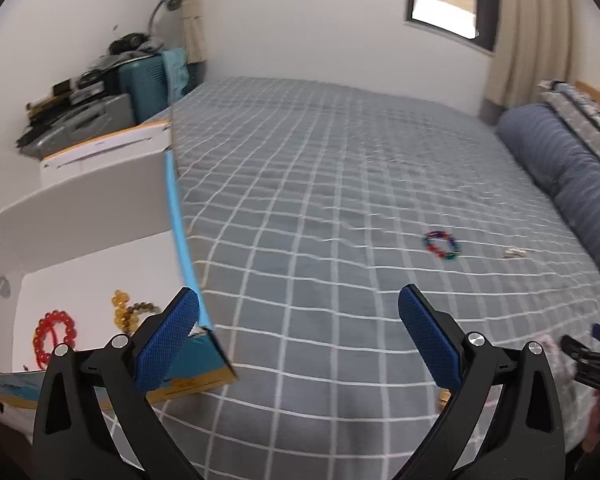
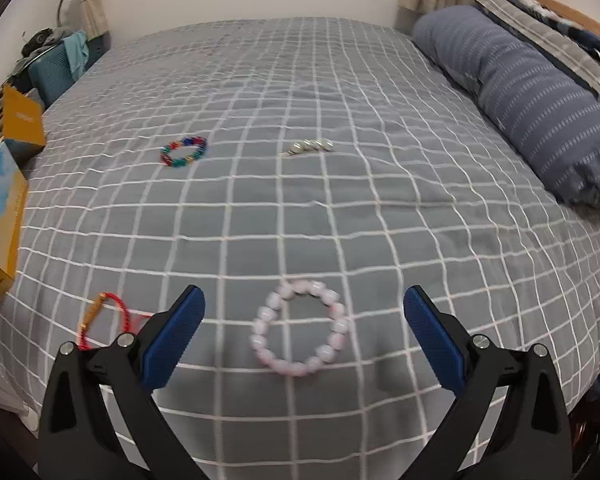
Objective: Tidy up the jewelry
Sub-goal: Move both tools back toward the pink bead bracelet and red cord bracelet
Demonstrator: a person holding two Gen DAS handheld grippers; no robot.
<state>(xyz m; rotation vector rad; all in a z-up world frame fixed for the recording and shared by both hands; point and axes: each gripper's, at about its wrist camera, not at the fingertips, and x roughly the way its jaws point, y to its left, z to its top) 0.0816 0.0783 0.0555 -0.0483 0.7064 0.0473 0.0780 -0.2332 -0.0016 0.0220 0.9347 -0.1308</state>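
My left gripper [image 1: 298, 304] is open and empty, hovering at the right edge of an open white cardboard box [image 1: 92, 272] on the bed. Inside the box lie a red bead bracelet [image 1: 54, 338] and amber and brown bead bracelets [image 1: 130, 312]. My right gripper [image 2: 304, 304] is open and empty just above a pale pink bead bracelet [image 2: 300, 332] that lies between its fingers on the bedspread. A red cord bracelet with a gold clasp [image 2: 100, 316] lies left of it. A multicoloured bead bracelet [image 2: 184, 151] [image 1: 441, 245] and a small silver piece [image 2: 308, 147] [image 1: 514, 253] lie farther out.
The grey checked bedspread [image 2: 300, 208] covers the whole bed. A blue striped bolster [image 2: 532, 96] lies along the right side. The box [image 2: 0, 200] stands at the bed's left edge. Cluttered shelves and a teal case [image 1: 140, 88] stand behind it.
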